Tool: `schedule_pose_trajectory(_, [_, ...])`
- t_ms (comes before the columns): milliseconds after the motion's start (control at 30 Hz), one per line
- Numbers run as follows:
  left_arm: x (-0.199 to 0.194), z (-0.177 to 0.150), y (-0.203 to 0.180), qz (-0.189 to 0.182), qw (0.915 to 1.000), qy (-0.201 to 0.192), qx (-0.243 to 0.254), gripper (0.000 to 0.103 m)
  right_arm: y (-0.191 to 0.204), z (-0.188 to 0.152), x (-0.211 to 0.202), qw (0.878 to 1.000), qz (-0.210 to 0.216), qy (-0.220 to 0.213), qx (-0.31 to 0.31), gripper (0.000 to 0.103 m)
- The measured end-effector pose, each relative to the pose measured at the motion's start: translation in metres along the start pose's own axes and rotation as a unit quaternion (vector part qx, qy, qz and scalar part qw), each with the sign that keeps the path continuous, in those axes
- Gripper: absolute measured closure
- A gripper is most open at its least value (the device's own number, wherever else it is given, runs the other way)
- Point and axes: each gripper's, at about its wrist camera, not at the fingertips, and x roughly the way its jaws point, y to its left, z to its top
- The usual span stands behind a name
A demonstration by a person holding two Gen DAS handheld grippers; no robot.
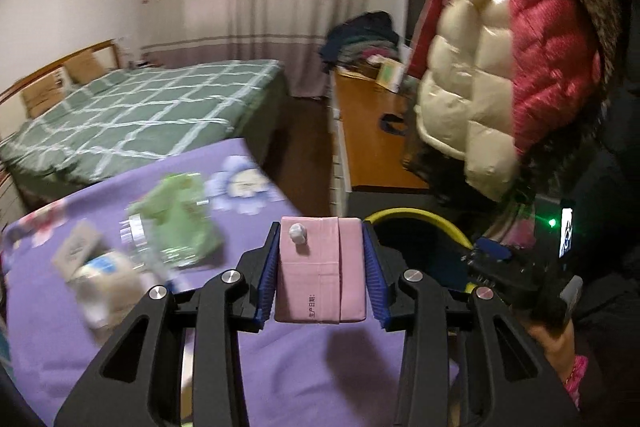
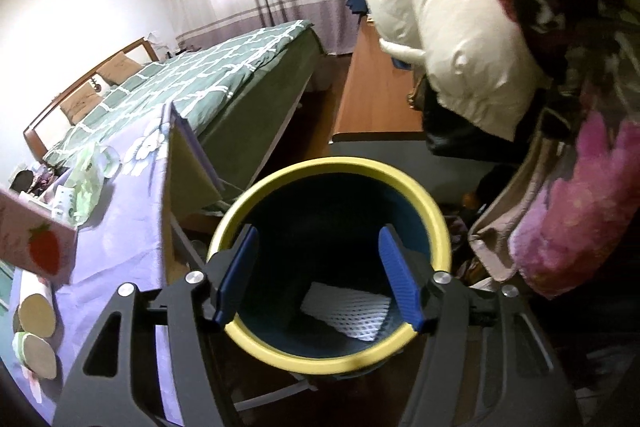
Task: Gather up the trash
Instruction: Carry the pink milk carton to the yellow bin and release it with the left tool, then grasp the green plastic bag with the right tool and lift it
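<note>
The left claw (image 1: 321,269) is clamped on a pink carton (image 1: 320,269), its blue pads pressed against both long sides; a small white cap stub shows on the carton's upper face and a line of print near its lower edge is too small to read. The carton is held above the purple flowered cloth of the counter (image 1: 280,367). In the right wrist view only a corner of the same carton (image 2: 36,247) enters at the left edge, with a strawberry picture on it; the rest is cut off. Left of the left claw, a green wrapper (image 1: 182,223), a clear plastic bottle (image 1: 136,239) and some paper scraps (image 1: 96,267) lie on the cloth, all smeared by motion blur, so their outlines and any overlaps cannot be made out. The right claw (image 2: 318,275) stands wide apart with nothing between its pads, over the mouth of a dark bin with a yellow rim (image 2: 440,223); a white mesh sheet (image 2: 348,311) lies at its bottom, partly hidden by the right pad. In the left wrist view only an arc of that yellow rim (image 1: 420,217) shows behind the carton. Two cardboard roll ends (image 2: 36,315) sit at the counter's near left edge, partly cropped.
</note>
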Motion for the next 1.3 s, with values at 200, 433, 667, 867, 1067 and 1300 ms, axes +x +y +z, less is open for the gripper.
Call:
schedule_pose_trajectory(200, [0.064, 0.008, -0.049, -0.04, 0.9983, 0.035, 0.022, 0.065, -0.024, -0.006, 0.0, 1.0, -0.017, 0.003, 0.016, 0.043])
schedule_pose_trajectory(433, [0.118, 0.005, -0.083, -0.054, 0.996, 0.065, 0.031, 0.065, -0.05, -0.019, 0.004, 0.999, -0.023, 0.019, 0.036, 0.042])
schedule_pose_trajectory(667, [0.128, -0.002, -0.095, -0.045, 0.9957, 0.072, 0.037, 0.023, -0.054, -0.022, 0.008, 0.999, -0.018, 0.025, 0.041, 0.042])
schedule_pose_trajectory(867, [0.09, 0.004, -0.077, -0.042, 0.9977, 0.047, 0.026, 0.021, -0.047, -0.025, 0.007, 0.999, -0.014, 0.027, 0.035, 0.042])
schedule_pose_trajectory(1067, [0.031, -0.001, -0.04, -0.015, 0.9997, 0.013, 0.013, 0.013, -0.024, -0.027, 0.011, 0.999, 0.006, 0.037, 0.014, 0.041])
schedule_pose_trajectory(1300, [-0.031, -0.018, 0.051, 0.068, 0.9962, -0.023, -0.048, 0.011, 0.028, -0.025, 0.012, 0.997, 0.052, 0.045, -0.033, 0.041])
